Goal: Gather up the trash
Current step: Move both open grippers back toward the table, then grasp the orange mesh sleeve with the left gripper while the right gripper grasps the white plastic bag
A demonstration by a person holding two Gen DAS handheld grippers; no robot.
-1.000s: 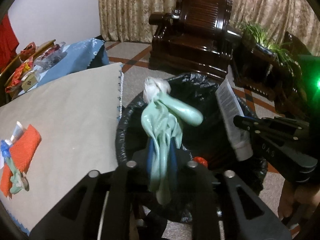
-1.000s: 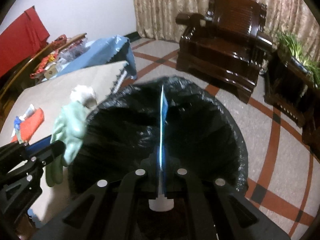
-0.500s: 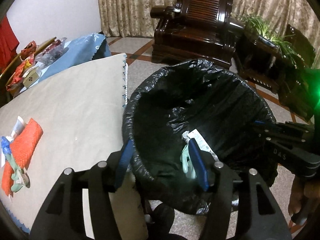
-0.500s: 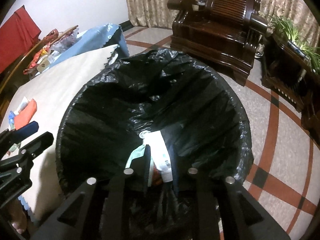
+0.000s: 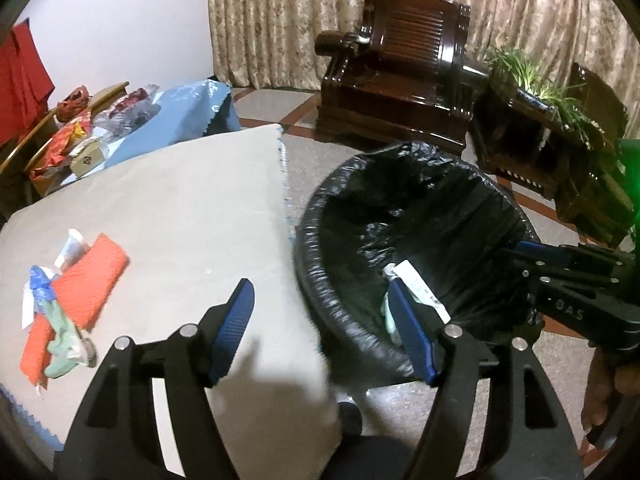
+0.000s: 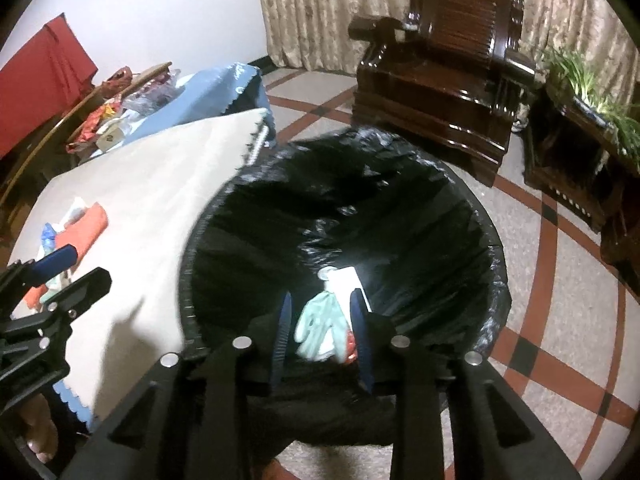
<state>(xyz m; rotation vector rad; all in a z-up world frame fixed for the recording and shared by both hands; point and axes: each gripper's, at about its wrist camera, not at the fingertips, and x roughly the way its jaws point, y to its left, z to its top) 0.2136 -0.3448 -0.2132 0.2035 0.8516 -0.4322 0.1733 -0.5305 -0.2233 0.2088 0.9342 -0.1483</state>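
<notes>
black bin liner, pale green glove, orange cloth, floral beige curtain.

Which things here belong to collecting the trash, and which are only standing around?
For the job:
- bin with black liner
- green glove and white tube inside it
- trash pile on the table: orange cloth, blue and green scraps, small tube

Just lying about:
- wooden armchair
- potted plant
- blue cloth

The letters "DAS" stand in pale print on the black body of the right gripper, right of the frame. Nothing else is legible.
</notes>
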